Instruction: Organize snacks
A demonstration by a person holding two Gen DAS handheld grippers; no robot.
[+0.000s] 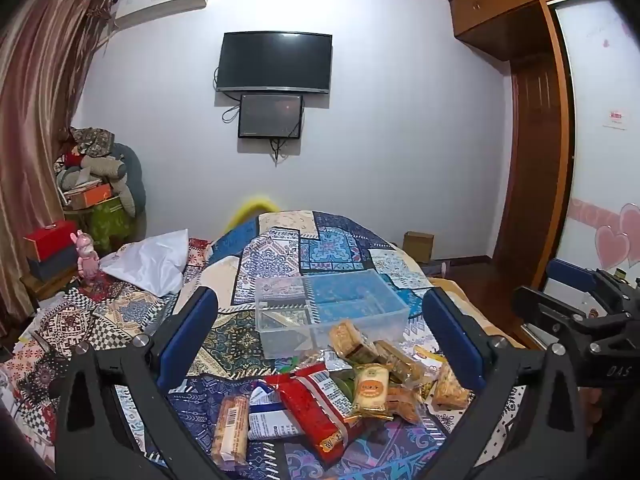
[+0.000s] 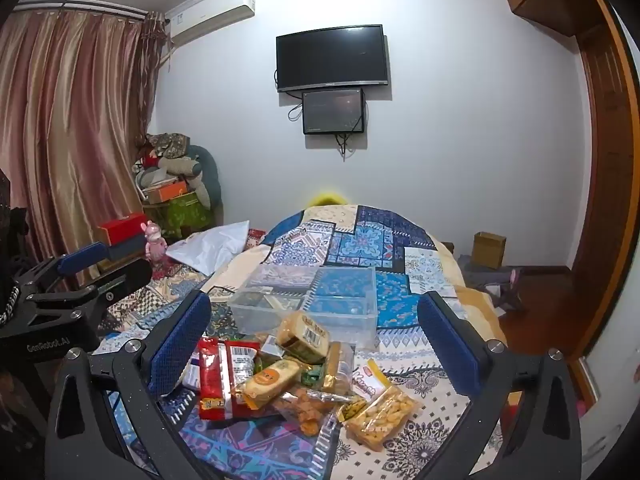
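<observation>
On a bed spread with a blue patchwork quilt [image 1: 304,248], a heap of wrapped snacks [image 2: 288,376] is seen lying just in front of a clear plastic box [image 1: 332,312], the nearest packets touching its front wall. The left gripper [image 1: 320,340] is held above the heap with its blue-padded jaws spread wide and nothing between them; the right gripper [image 2: 316,344] is likewise held wide open and empty over the same pile. Each gripper is glimpsed at the edge of the other's view, the two being kept side by side.

Among the snacks, a long red packet [image 1: 320,408] is laid diagonally at the middle of the pile, with a barcoded biscuit bar [image 1: 230,426] just to its left and a small yellow-labelled cake [image 1: 370,390] resting against its right side. A clear bag of pale crackers [image 2: 384,416] is set at the pile's right edge, beside a bag of orange pieces [image 2: 308,404]. Whether anything lies inside the box cannot be told through its clear walls.

On the far wall a dark television [image 1: 274,62] is mounted above a smaller screen [image 1: 270,116]. Pink-brown curtains [image 2: 72,120] are hung at the left.
</observation>
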